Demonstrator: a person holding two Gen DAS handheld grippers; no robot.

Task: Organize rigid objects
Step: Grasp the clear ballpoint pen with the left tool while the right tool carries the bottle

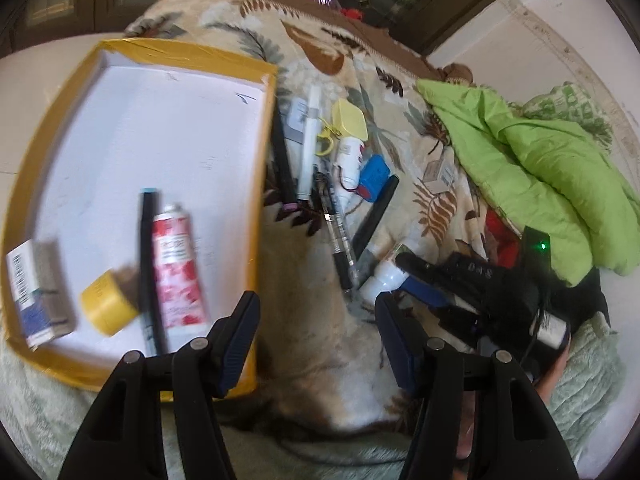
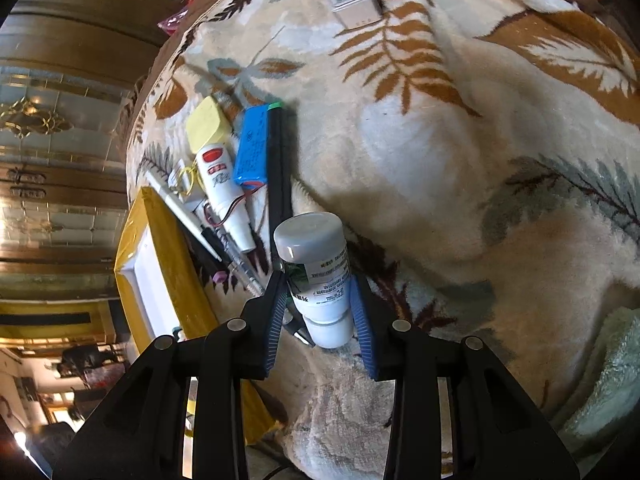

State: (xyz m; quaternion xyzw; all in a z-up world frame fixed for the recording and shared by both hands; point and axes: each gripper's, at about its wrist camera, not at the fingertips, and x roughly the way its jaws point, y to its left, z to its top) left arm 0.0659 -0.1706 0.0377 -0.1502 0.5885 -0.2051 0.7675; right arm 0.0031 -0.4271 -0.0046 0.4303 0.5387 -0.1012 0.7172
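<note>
With the right gripper (image 2: 320,304) clamped on the white pill bottle (image 2: 316,272) and the left gripper (image 1: 316,340) apart and empty, carry the bottle level toward the yellow-rimmed tray (image 2: 172,240) at nine o'clock, clearing the pens (image 2: 279,168).

A cream blanket (image 2: 460,184) printed with rust-brown and grey-blue fern leaves fills most of both views. At the left of the left wrist view sits a tray (image 1: 256,208) with mustard-yellow walls and a white floor, holding a white tube (image 1: 178,268) patterned with red roses and a yellow tape roll (image 1: 107,306). Right of it lie a blue battery pack (image 1: 374,180) (red at its lower end) and a lime-green cloth (image 1: 540,168). The white bottle (image 2: 316,276) has a grey-white cap and a green-and-black label.
</note>
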